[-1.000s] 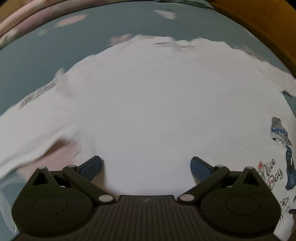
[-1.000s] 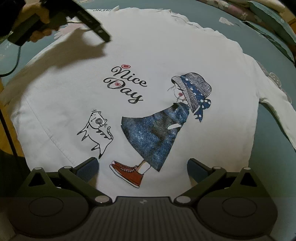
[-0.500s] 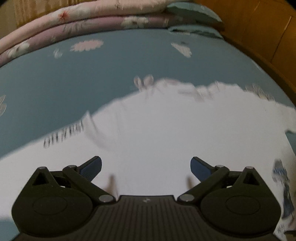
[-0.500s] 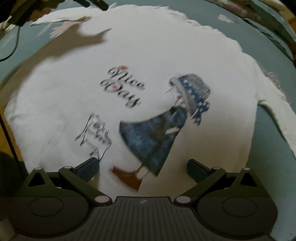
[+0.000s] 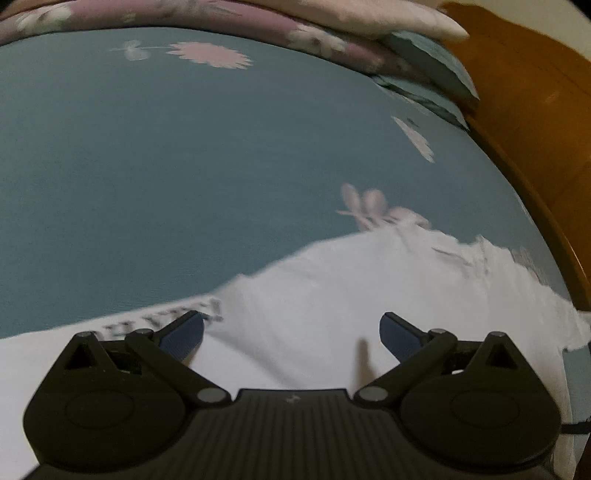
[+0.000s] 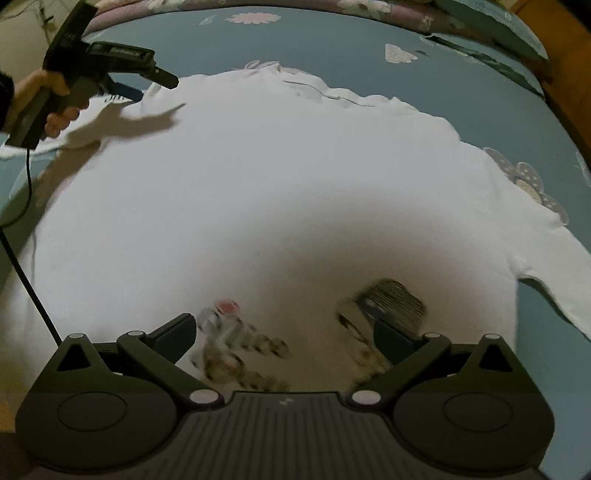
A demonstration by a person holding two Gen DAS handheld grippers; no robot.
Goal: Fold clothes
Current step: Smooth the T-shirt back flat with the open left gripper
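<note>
A white long-sleeved shirt (image 6: pixel 258 192) lies flat on the teal bedsheet (image 6: pixel 332 48), printed side up, its print blurred near the right gripper. My right gripper (image 6: pixel 284 332) is open and empty, low over the middle of the shirt. My left gripper (image 5: pixel 291 332) is open and empty over the shirt's (image 5: pixel 332 295) upper left shoulder, next to the lettered sleeve (image 5: pixel 166 317). The left gripper also shows in the right wrist view (image 6: pixel 147 83), held in a hand at the shirt's far left corner.
Folded floral quilts (image 5: pixel 258 22) and a teal pillow (image 5: pixel 436 62) lie along the far edge of the bed. A wooden bed frame (image 5: pixel 535 122) runs along the right. A black cable (image 6: pixel 26 258) hangs from the left gripper.
Both grippers have moved forward toward the collar end. The left now looks over the shoulder onto bare sheet; the right has passed over the print. Both stay open.
</note>
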